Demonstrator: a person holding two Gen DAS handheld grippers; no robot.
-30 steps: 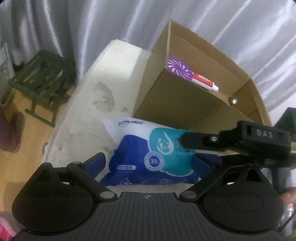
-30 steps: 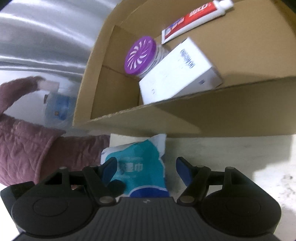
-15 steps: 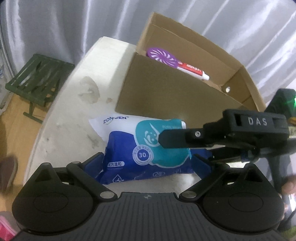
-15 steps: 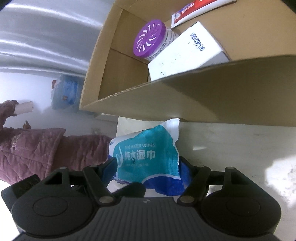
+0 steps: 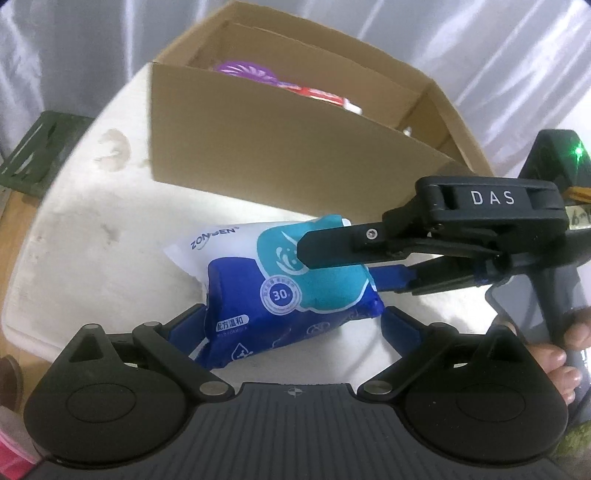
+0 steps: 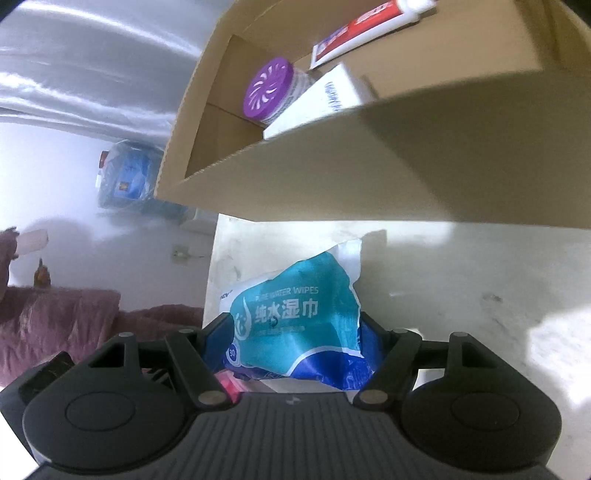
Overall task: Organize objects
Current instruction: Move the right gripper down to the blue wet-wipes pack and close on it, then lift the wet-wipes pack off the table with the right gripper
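A blue and teal pack of wet wipes (image 5: 291, 291) lies on the white round table (image 5: 92, 236), just in front of an open cardboard box (image 5: 280, 147) that sits at twelve o'clock from it. The right gripper (image 6: 295, 332) comes in from three o'clock, its jaws about half open and closed on the pack's end. The left gripper (image 5: 291, 325) straddles the pack from six o'clock; its left pad touches the wrapper, the right stands clear. The pickup looks under way; next the pack likely needs lifting over the box's near wall, beside the purple-lidded jar (image 6: 269, 90), white carton (image 6: 325, 99) and toothpaste tube (image 6: 369, 31). Grey curtains (image 5: 92, 44) hang behind.
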